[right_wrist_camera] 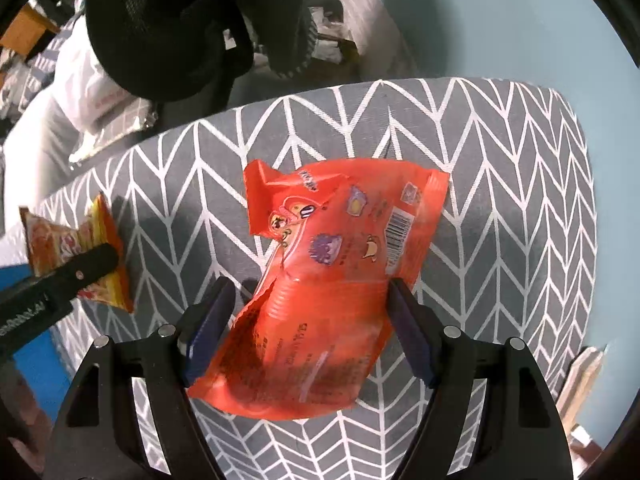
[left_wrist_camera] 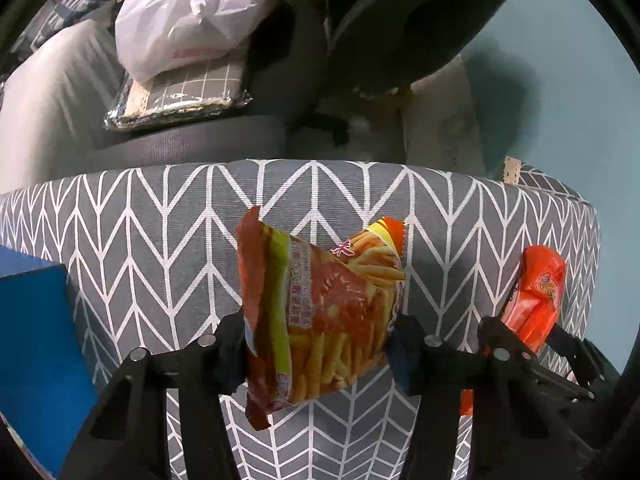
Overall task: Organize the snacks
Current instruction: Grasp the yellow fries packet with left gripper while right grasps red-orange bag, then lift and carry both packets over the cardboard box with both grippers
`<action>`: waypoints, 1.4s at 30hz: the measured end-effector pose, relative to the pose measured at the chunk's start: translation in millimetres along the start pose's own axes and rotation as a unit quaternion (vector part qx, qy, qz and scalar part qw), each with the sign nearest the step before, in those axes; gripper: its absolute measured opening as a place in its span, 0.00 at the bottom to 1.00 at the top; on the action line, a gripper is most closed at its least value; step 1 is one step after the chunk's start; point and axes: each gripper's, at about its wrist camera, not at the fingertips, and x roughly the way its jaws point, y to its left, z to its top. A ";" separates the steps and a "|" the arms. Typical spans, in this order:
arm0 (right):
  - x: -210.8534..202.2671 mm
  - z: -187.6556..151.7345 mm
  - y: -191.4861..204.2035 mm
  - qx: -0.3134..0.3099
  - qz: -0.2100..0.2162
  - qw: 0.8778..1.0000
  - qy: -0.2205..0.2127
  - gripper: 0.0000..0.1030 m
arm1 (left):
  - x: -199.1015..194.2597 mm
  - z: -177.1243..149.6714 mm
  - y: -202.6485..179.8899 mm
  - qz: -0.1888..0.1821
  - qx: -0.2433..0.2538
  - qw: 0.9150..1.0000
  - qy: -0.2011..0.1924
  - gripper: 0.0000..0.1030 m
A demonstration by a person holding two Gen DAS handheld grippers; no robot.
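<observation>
A red and green bag of fry-shaped snacks (left_wrist_camera: 320, 312) stands on edge on a grey cloth surface with white chevrons (left_wrist_camera: 160, 220). My left gripper (left_wrist_camera: 316, 330) is shut on it, one pad against each side. In the right wrist view the same bag (right_wrist_camera: 60, 240) shows at far left, with a left finger (right_wrist_camera: 92, 260) across it. An orange snack bag (right_wrist_camera: 332, 280) lies on the chevron cloth (right_wrist_camera: 500, 160) between the fingers of my right gripper (right_wrist_camera: 310, 282). That gripper is open, with a dark gap at its left pad. The orange bag (left_wrist_camera: 540, 292) also appears at the right of the left wrist view.
A blue box (left_wrist_camera: 32, 340) sits at the cloth's left edge. Beyond the far edge are a white plastic bag (left_wrist_camera: 192, 12) on a grid-patterned package (left_wrist_camera: 180, 92), and a black chair (left_wrist_camera: 400, 20). Pale blue floor (left_wrist_camera: 560, 100) lies to the right.
</observation>
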 end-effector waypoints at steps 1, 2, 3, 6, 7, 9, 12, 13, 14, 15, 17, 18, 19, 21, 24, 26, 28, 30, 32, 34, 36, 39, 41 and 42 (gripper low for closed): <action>1.0 -0.3 1.6 -0.005 -0.004 1.000 -0.001 0.75 | -1.0 -0.6 0.0 -0.001 0.002 1.000 -0.001 0.53; 1.4 -1.1 3.3 -0.012 -0.007 1.000 -0.003 0.75 | -2.0 -1.8 -0.1 0.000 0.005 1.000 0.000 0.52; 1.0 -1.6 3.0 -0.016 -0.008 1.000 -0.005 0.74 | -2.8 -3.5 -0.3 0.002 0.009 1.000 0.001 0.52; -1.4 -4.0 1.4 -0.024 -0.014 1.000 -0.011 0.64 | -4.9 -11.0 2.0 0.012 0.020 1.000 0.001 0.51; -2.6 -4.5 -0.5 -0.023 -0.008 1.000 -0.013 0.61 | -5.6 -13.9 3.9 0.014 0.023 1.000 0.001 0.51; -5.3 -5.2 -3.9 -0.023 0.000 1.000 -0.014 0.58 | -7.4 -19.8 8.3 0.016 0.025 1.000 0.003 0.51; -9.1 -7.3 -8.1 -0.025 0.016 0.999 -0.015 0.52 | -13.8 -29.4 15.2 0.017 0.027 0.999 -0.001 0.51; -10.7 -8.9 -9.3 -0.026 0.022 0.999 -0.016 0.51 | -17.3 -33.4 18.0 0.018 0.027 0.999 -0.004 0.51; -12.5 -10.8 -10.2 -0.027 0.026 0.999 -0.017 0.50 | -19.5 -36.1 19.9 0.018 0.027 0.999 -0.006 0.51; -13.3 -11.9 -8.9 -0.028 0.028 0.999 -0.018 0.48 | -22.0 -38.5 21.4 0.019 0.027 0.999 -0.008 0.51; -16.4 -16.1 -7.4 -0.036 0.032 0.999 -0.019 0.47 | -27.6 -44.6 24.1 0.019 0.026 0.999 -0.012 0.51; -17.7 -18.5 -6.1 -0.041 0.033 0.998 -0.019 0.46 | -30.0 -47.5 24.9 0.018 0.026 0.999 -0.013 0.51; -19.5 -21.6 -4.1 -0.049 0.034 0.998 -0.020 0.46 | -32.4 -50.7 25.8 0.018 0.026 0.999 -0.015 0.51; -21.7 -26.9 -0.1 -0.062 0.033 0.997 -0.021 0.44 | -37.6 -57.9 27.6 0.017 0.025 0.999 -0.017 0.51; -27.3 -35.1 2.6 -0.073 0.038 0.996 -0.023 0.43 | -45.1 -67.2 30.5 0.016 0.022 0.999 -0.021 0.51; -31.9 -39.2 4.1 -0.079 0.043 0.996 -0.025 0.42 | -48.5 -74.7 34.5 0.016 0.020 0.999 -0.022 0.51; -37.3 -43.8 5.6 -0.087 0.047 0.995 -0.028 0.41 | -53.0 -82.8 38.8 0.015 0.019 0.999 -0.022 0.51; -41.2 -47.1 7.9 -0.095 0.049 0.994 -0.030 0.39 | -56.5 -88.6 43.1 0.015 0.020 0.999 -0.022 0.51; -46.5 -51.3 11.3 -0.104 0.053 0.993 -0.032 0.39 | -61.8 -96.3 48.3 0.016 0.019 0.999 -0.024 0.51; -53.1 -56.3 16.1 -0.115 0.057 0.991 -0.035 0.38 | -68.9 -102.7 54.2 0.016 0.016 0.999 -0.026 0.51; -58.0 -60.3 20.4 -0.121 0.062 0.990 -0.038 0.38 | -74.1 -108.1 60.1 0.015 0.013 0.999 -0.029 0.51; -67.3 -65.5 27.8 -0.133 0.069 0.988 -0.043 0.38 | -85.9 -116.2 68.7 0.012 0.005 0.999 -0.036 0.51; -74.4 -69.1 35.2 -0.144 0.072 0.986 -0.046 0.38 | -94.0 -121.3 74.3 0.011 0.000 0.999 -0.042 0.51; -77.1 -69.9 37.5 -0.148 0.073 0.985 -0.047 0.38 | -97.5 -124.0 76.6 0.010 -0.002 0.999 -0.044 0.51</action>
